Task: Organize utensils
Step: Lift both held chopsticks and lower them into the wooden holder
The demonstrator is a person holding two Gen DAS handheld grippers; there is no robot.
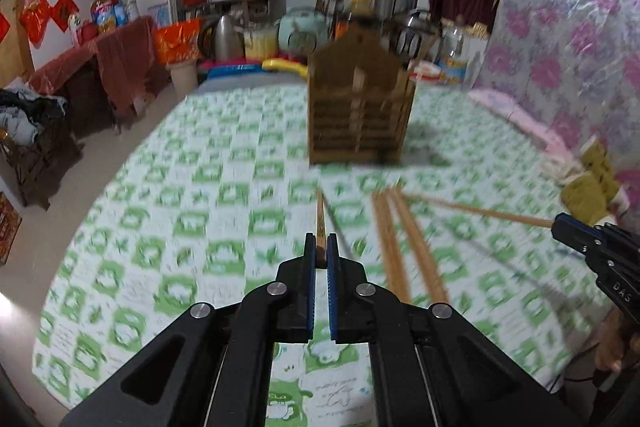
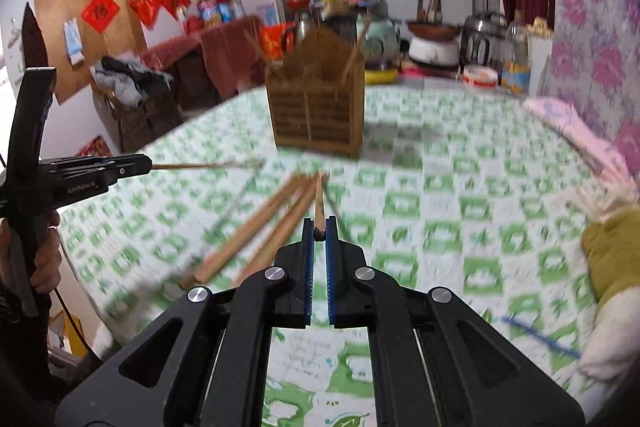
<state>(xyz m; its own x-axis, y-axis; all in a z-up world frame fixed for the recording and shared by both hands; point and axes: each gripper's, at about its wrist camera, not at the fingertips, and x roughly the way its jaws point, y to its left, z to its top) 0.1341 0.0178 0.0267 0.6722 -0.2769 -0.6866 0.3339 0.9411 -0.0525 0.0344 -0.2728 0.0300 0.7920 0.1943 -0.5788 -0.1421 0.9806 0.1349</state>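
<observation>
My left gripper (image 1: pixel 320 242) is shut on the end of one wooden chopstick (image 1: pixel 320 215), which points ahead above the table toward the brown slatted utensil holder (image 1: pixel 360 107). At the right edge of the left wrist view, my right gripper (image 1: pixel 560 223) grips another chopstick (image 1: pixel 472 210) that juts leftward. In the right wrist view, that right gripper (image 2: pixel 319 226) clamps its chopstick (image 2: pixel 319 199), with the holder (image 2: pixel 316 107) beyond; a few chopsticks stand in the holder. My left gripper (image 2: pixel 145 163) shows at the left with its chopstick (image 2: pixel 200 166). Several loose chopsticks (image 2: pixel 260 227) lie on the green-checked tablecloth (image 2: pixel 440 227).
An olive and white cloth (image 2: pixel 612 267) lies at the table's right edge, beside a pink cloth (image 2: pixel 572 131). A kettle (image 1: pixel 224 39), cooker (image 2: pixel 436 47), bottles (image 2: pixel 516 63) and other kitchenware crowd the far edge. A hand (image 2: pixel 44 251) holds the left gripper's handle.
</observation>
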